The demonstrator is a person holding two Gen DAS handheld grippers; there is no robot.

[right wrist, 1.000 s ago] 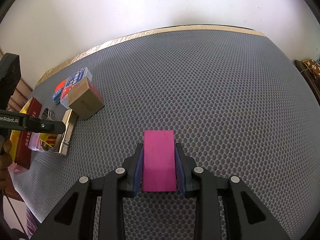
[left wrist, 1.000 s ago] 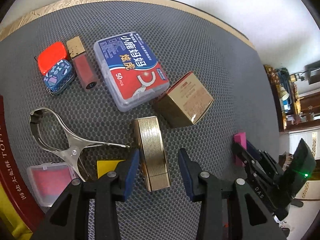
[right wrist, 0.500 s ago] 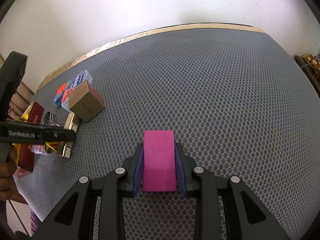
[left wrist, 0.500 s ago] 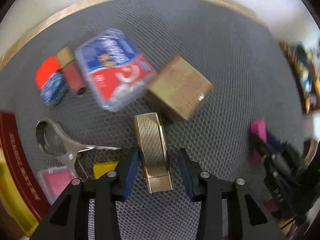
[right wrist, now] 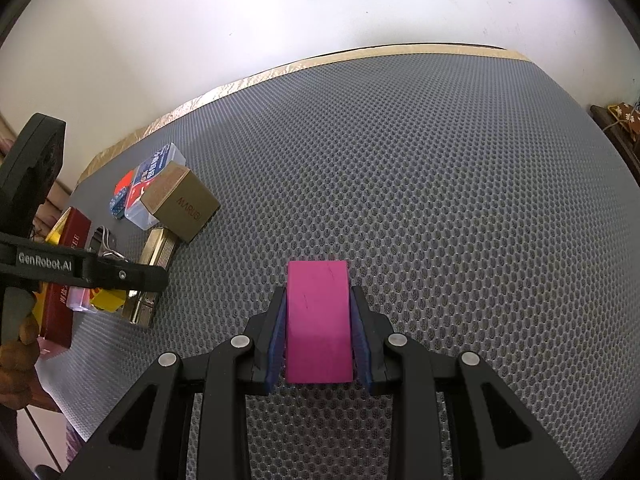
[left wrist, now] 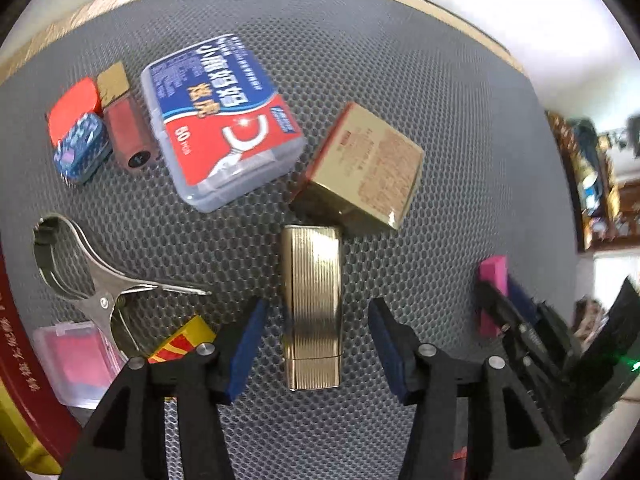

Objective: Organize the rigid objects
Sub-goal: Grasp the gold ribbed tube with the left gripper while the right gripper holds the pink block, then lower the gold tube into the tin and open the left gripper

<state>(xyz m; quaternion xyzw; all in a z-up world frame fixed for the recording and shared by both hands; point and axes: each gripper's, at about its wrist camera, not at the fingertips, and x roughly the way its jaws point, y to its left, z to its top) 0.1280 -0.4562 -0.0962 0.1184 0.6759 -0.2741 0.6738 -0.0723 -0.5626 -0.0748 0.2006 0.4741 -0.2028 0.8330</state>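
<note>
1. A metal clip (left wrist: 100, 280) lies at the left of the bench (left wrist: 400, 100), near a red tin (left wrist: 74, 98).
2. The floss box (left wrist: 220, 120) sits beside a tan carton (left wrist: 368, 168).
3. The left claw (left wrist: 314, 344) is spread apart around a ribbed gold case (left wrist: 312, 304), not touching it.
4. The right claw (right wrist: 319, 332) is clamped on a pink block (right wrist: 319, 320), just above the bench.

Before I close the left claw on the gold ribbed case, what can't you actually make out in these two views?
- Gold ribbed case: whether it touches the gold carton; left wrist view, the carton's shadow hides the seam.
- Yellow box: mostly behind the left claw.
- Pink block: underside hidden in the right claw.
- Red box: cut by the left edge.
</note>
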